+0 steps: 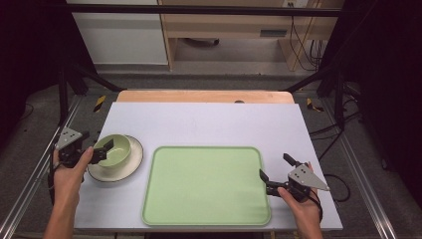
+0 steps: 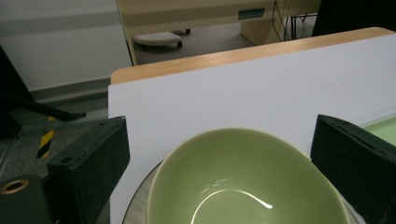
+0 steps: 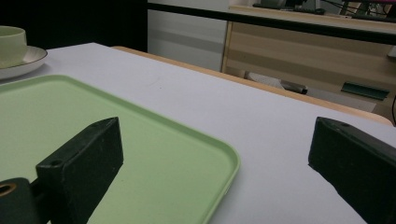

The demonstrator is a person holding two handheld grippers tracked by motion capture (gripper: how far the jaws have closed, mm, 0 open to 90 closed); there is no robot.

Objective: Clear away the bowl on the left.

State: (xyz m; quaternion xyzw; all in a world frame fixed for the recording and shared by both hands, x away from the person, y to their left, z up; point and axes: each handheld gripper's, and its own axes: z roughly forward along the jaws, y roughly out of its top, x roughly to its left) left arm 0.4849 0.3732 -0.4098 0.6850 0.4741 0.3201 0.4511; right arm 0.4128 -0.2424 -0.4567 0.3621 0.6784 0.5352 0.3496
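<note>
A pale green bowl point(image 1: 117, 148) sits on a white plate point(image 1: 128, 167) at the table's left. My left gripper point(image 1: 103, 149) is at the bowl's left rim, open. In the left gripper view the bowl point(image 2: 247, 186) lies low between the two spread jaws of that gripper point(image 2: 219, 140), and I cannot tell whether they touch it. A large, bare green tray point(image 1: 206, 184) lies in the middle front. My right gripper point(image 1: 273, 166) hovers open at its right edge. In the right gripper view this gripper point(image 3: 217, 140) has one jaw over the tray point(image 3: 116, 140) and the other over the table.
The white table top point(image 1: 209, 124) stretches back to a wooden strip point(image 1: 204, 95). The bowl point(image 3: 11, 44) and plate point(image 3: 28, 60) show far left in the right gripper view. Black frame legs point(image 1: 63, 94) stand beside the table, and cables point(image 1: 343, 129) trail on the floor at the right.
</note>
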